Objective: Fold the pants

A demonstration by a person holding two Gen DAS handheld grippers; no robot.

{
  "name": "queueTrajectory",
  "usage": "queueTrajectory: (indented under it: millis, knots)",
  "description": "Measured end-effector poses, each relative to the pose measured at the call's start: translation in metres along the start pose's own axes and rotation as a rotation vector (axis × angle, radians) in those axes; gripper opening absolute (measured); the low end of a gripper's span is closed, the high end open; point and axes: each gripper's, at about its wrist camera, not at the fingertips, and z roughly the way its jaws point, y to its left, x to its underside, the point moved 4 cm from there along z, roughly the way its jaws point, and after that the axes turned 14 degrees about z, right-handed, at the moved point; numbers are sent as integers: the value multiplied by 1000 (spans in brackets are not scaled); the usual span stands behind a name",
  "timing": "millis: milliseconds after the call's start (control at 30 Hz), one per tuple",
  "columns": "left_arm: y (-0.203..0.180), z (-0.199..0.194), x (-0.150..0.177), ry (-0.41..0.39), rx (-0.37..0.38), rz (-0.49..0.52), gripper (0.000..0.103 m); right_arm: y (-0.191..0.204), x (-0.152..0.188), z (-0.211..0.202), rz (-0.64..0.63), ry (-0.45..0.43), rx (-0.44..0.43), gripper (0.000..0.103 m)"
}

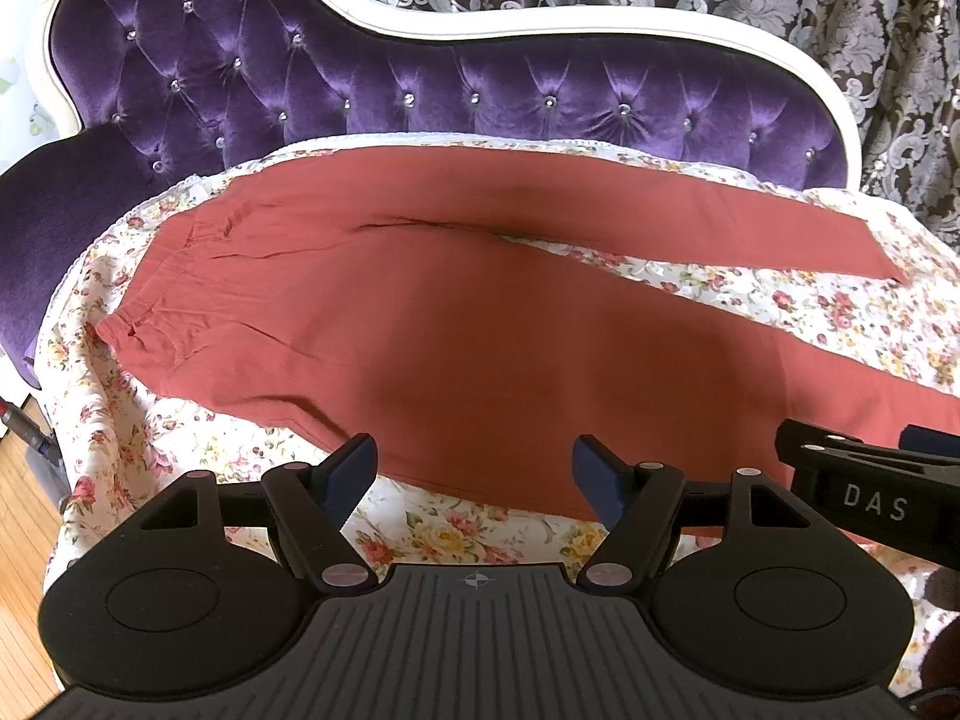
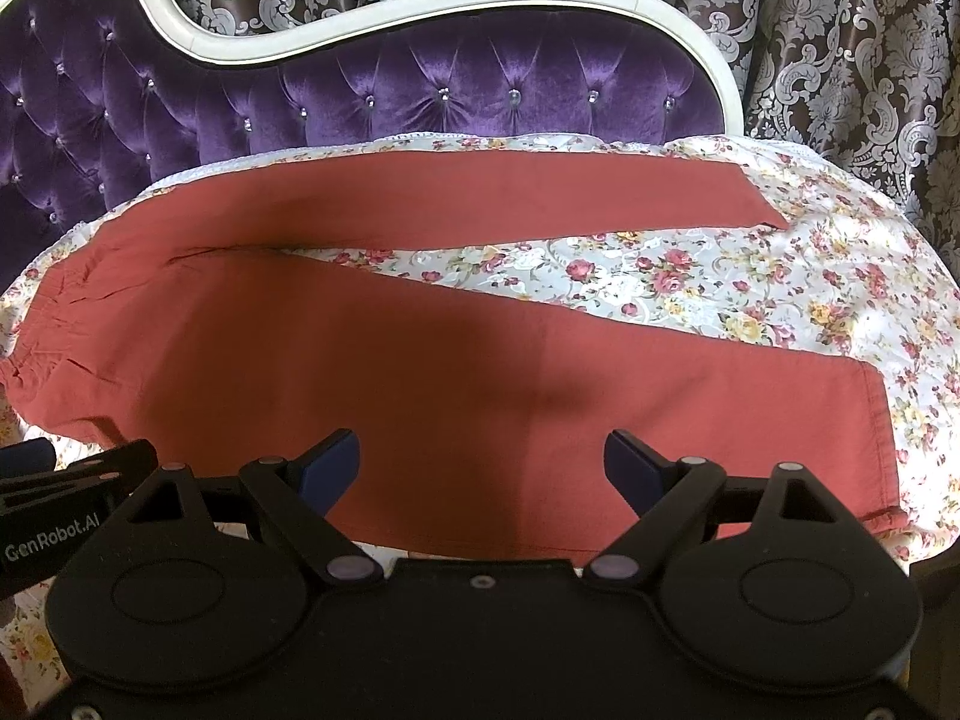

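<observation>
Left gripper (image 1: 474, 474): nearest in the left view, jaws spread wide, nothing between them; blue pads (image 1: 351, 471) hang over the near edge of the pants. Its body fills the lower frame and hides the cover beneath.

Right gripper (image 2: 480, 468): jaws likewise wide apart and empty, over the near leg toward its hem. Only a dark side of it, lettered "DAS", shows at the right edge of the left view, cut off by the frame.

Pants (image 2: 420, 384): rust-red, laid flat, waistband to the left, legs splayed in a V to the right. Near hem in full sight only in the right view; the lower edge is partly hidden behind both grippers. A shadow darkens the middle.

Cover (image 2: 690, 282): floral, under the pants, showing between the legs.

Sofa (image 1: 360, 84): purple tufted back, white frame, left end cut off.

Curtain (image 2: 840, 48): damask, farthest.
</observation>
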Motion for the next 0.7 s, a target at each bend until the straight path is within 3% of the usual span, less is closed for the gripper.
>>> queueTrajectory:
  millis: [700]
  knots:
    - [-28, 8, 6, 44, 43, 87, 70, -35, 9, 6, 34, 39, 51, 89]
